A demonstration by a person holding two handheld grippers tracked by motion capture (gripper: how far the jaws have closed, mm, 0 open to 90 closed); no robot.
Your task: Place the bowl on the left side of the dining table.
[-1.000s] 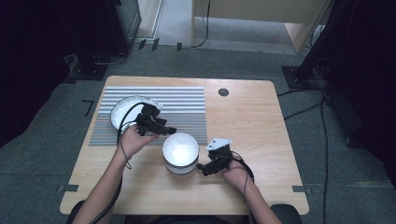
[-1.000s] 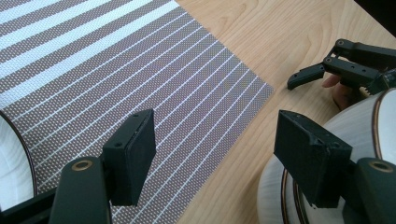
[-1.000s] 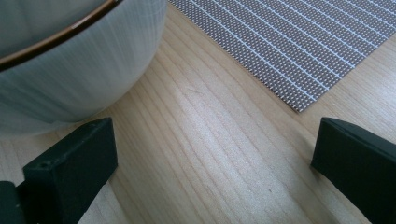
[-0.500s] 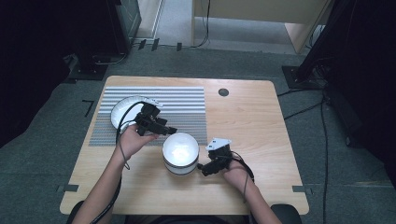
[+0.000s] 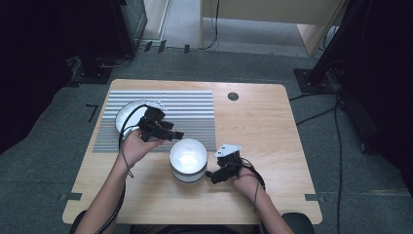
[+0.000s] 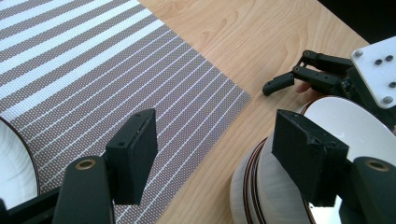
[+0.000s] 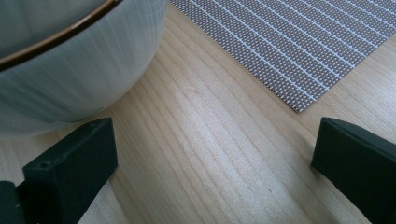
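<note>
Currently the white bowl [image 5: 188, 159] stands on the desk [image 5: 272, 126] beside the striped mat [image 5: 195, 105]. Left gripper [image 5: 178, 134] jaws are spread above its rim, gripping nothing; right gripper [image 5: 211, 178] jaws are spread, empty, beside it.

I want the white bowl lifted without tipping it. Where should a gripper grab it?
Grip the bowl by its thin upright rim, one jaw inside, one outside. The open right gripper sits low beside its right wall, so likely raise it and come from that side.
</note>
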